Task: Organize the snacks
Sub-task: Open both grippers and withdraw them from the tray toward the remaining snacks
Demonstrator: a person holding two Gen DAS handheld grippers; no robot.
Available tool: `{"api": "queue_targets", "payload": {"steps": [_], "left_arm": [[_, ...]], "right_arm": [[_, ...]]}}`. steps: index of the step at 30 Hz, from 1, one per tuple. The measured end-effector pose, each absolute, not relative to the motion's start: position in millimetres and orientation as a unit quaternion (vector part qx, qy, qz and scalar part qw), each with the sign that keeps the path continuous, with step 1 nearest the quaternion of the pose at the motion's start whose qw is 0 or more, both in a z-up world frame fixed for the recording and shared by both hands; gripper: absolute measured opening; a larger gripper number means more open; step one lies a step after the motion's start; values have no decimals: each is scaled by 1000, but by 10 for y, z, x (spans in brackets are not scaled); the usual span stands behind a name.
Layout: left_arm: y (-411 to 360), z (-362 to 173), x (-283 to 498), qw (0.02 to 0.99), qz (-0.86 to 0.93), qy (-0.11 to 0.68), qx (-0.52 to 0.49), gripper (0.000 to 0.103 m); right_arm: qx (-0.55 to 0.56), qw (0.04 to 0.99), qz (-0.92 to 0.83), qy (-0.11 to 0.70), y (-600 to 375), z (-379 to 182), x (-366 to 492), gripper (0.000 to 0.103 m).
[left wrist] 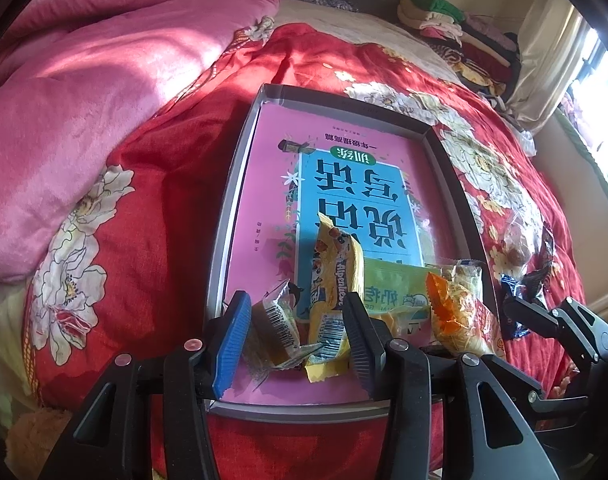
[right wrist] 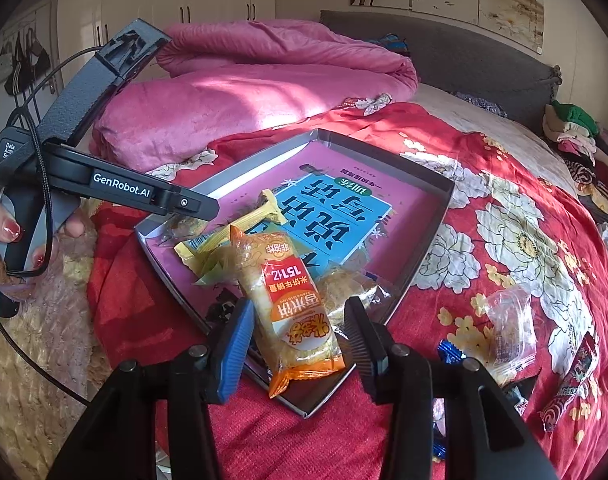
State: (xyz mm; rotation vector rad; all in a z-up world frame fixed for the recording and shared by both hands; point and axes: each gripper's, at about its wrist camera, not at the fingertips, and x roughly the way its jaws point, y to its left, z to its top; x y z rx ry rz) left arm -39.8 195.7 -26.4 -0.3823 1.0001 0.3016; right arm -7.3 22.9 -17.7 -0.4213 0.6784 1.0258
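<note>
Both grippers (left wrist: 298, 332) (right wrist: 300, 338) part-open, straddling snack packets (right wrist: 292, 308).

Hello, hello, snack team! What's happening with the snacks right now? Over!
Left gripper open over the yellow pack. Right gripper open around the orange rice-cake pack, resting in the tray. Clear-wrapped snack and blue candy outside, on the bedspread.

Glossy plastic snack wrappers (right wrist: 296, 312); tray (left wrist: 240, 184) possibly cardboard.
</note>
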Motion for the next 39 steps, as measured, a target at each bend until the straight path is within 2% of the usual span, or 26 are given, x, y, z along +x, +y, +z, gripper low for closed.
{"api": "queue_targets", "payload": {"steps": [10, 17, 19, 33, 39], "left_arm": [[1979, -184, -427, 859, 146, 455, -185, 58], [1950, -55, -463, 875, 140, 426, -182, 60], [1945, -41, -468, 877, 140, 423, -179, 64], [1816, 61, -473, 891, 125, 406, -159, 70], [1732, 126, -486, 897, 116, 399, -153, 71]], "right_arm": [[-185, 804, 477, 303, 189, -108, -88, 49], [-170, 812, 474, 295, 128, -42, -62, 55], [-168, 815, 471, 291, 112, -27, -60, 55], [-139, 832, 466, 266, -12, 126, -65, 74], [-118, 844, 451, 266, -130, 170, 14, 77]]}}
